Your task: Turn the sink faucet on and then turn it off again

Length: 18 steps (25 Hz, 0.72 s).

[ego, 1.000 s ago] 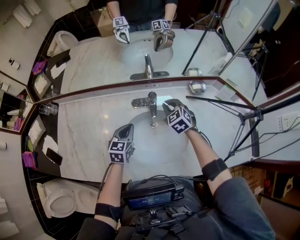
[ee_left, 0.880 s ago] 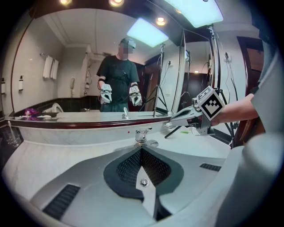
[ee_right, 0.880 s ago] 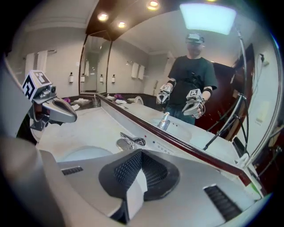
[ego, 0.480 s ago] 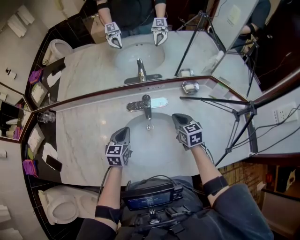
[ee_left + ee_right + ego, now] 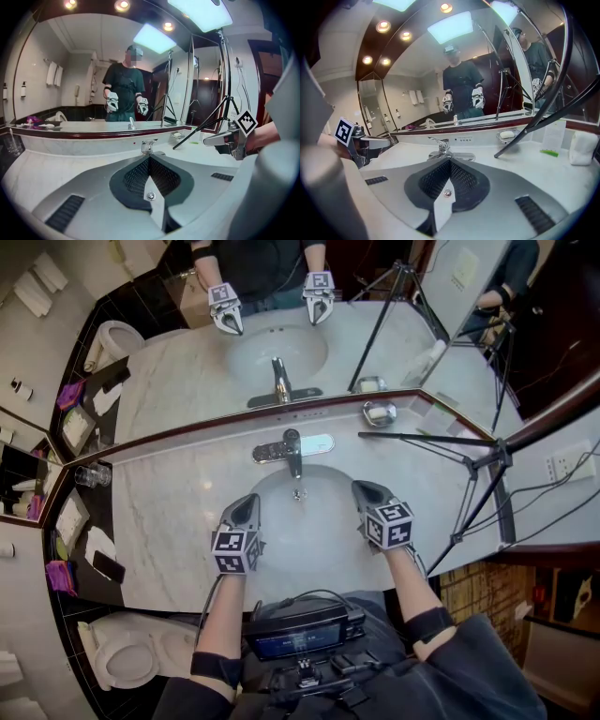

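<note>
Chrome single-lever sink faucet sits mid back edge of the white marble bench, just behind the white oval basin, spout over the bowl. L hand-held gripper hovers over the basin's front-left rim, jaws fully together, nothing btwn them. R hand-held gripper hovers over the front-right rim, jaws likewise pressed together & empty. Both point toward the faucet, each well apart from it; neither touches the lever. Chrome soap dish sits near the bench's back-right, w/ a black tripod leg just beside it. Clear glass tumbler stands at the back-left end.
</note>
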Motion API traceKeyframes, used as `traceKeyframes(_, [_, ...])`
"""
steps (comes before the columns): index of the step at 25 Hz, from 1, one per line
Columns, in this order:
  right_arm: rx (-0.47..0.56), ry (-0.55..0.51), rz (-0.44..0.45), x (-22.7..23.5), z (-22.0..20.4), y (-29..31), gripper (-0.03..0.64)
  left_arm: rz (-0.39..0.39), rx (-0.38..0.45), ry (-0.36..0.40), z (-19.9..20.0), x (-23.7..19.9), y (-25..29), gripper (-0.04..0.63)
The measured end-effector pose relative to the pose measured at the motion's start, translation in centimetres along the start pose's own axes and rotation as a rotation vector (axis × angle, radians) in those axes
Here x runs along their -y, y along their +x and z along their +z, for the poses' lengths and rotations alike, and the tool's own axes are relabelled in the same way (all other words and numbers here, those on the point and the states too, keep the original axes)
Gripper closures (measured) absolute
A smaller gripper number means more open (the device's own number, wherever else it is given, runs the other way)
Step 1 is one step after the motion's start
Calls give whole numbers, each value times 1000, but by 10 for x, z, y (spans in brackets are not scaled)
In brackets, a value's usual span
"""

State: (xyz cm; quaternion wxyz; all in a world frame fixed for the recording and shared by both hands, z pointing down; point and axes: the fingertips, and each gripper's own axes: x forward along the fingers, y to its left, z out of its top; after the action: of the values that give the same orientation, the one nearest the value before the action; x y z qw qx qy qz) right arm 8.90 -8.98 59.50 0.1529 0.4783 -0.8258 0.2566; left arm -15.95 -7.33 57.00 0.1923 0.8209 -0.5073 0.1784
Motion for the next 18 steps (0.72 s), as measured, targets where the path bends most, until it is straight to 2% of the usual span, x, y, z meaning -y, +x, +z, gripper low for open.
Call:
traceKeyframes(4, [1, -55, -12, -2, 4, 6, 597, 5, -3, 2, 0, -1, 0, 595])
traceKeyframes(7, [0, -139, -31, -6, 12, 14, 595, 5, -3, -1, 0, -2, 1, 595])
traceKeyframes(11, [-30, -338, -49, -20, 33, 34, 582, 3, -4, -1, 1, -2, 2, 595])
traceKeyframes(18, [-122, -741, 13, -48, 42, 89, 449, 4, -3, 3, 3, -4, 5, 595])
